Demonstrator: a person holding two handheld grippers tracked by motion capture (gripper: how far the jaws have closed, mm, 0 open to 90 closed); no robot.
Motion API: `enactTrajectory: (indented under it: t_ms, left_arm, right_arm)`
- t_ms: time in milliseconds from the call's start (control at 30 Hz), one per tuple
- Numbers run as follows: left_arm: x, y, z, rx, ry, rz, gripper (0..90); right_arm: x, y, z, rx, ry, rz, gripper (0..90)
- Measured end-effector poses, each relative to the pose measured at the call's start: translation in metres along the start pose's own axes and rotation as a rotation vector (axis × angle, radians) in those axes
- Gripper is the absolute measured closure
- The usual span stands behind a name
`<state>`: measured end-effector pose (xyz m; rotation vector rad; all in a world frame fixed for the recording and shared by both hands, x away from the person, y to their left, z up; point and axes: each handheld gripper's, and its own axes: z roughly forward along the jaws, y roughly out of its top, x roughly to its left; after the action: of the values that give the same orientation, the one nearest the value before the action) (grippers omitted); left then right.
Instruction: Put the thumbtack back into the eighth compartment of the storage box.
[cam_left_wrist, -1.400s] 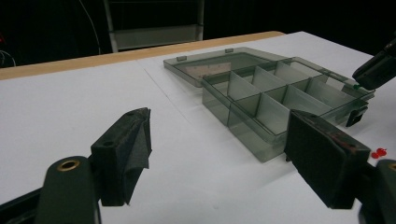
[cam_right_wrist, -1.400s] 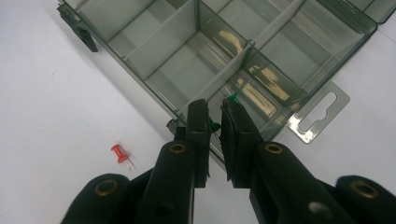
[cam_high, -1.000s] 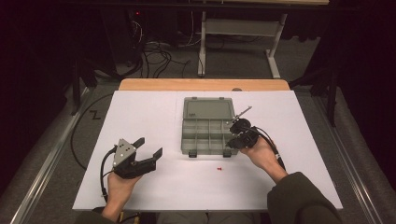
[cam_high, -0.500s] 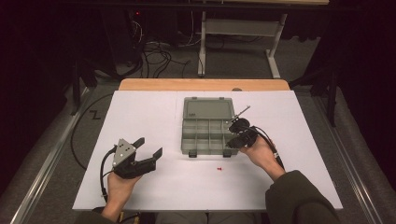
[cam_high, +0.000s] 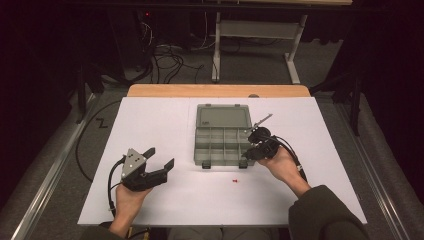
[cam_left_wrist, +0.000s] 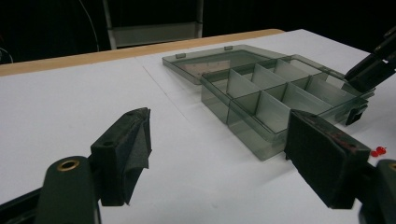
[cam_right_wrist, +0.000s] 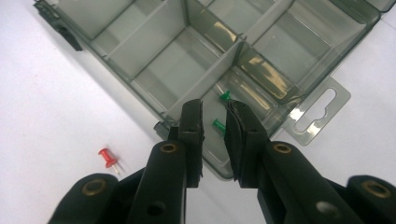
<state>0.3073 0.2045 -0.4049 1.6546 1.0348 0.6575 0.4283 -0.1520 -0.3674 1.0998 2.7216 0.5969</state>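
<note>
Right tongs (cam_right_wrist: 215, 116) hover over near right corner compartment of grey organiser box (cam_high: 223, 134); my read: jaws slightly apart, just been opening, pads pressing nothing. Two green pushpins (cam_right_wrist: 218, 125) lie loose in that compartment, directly under tips, one showing in gap between pads. Red pushpin (cam_right_wrist: 109, 158) on bare tabletop (cam_high: 150, 130), just beside box's near edge, left of tongs in right gripper view. Pins likely light, stiff, slick plastic head, sharp point; I'd pinch across head. Left tongs (cam_left_wrist: 224, 154) wide open, empty, toward tabletop's near left corner, well apart from box.
</note>
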Motion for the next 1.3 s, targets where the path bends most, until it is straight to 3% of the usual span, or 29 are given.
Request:
enactTrajectory:
  t_ms: [267,667,1300]
  left_arm:
    - [0.000,0.000,0.001,0.001,-0.001,-0.003,23.4]
    - [0.000,0.000,0.000,0.000,0.002,-0.001,23.4]
    - [0.000,0.000,0.000,-0.004,0.002,0.004,23.4]
  right_arm:
    - [0.007,-0.007,-0.005,-0.015,0.034,-0.005,75.7]
    - [0.014,-0.016,-0.009,-0.025,0.045,-0.019,75.2]
    - [0.020,-0.024,0.001,-0.016,0.064,-0.025,75.5]
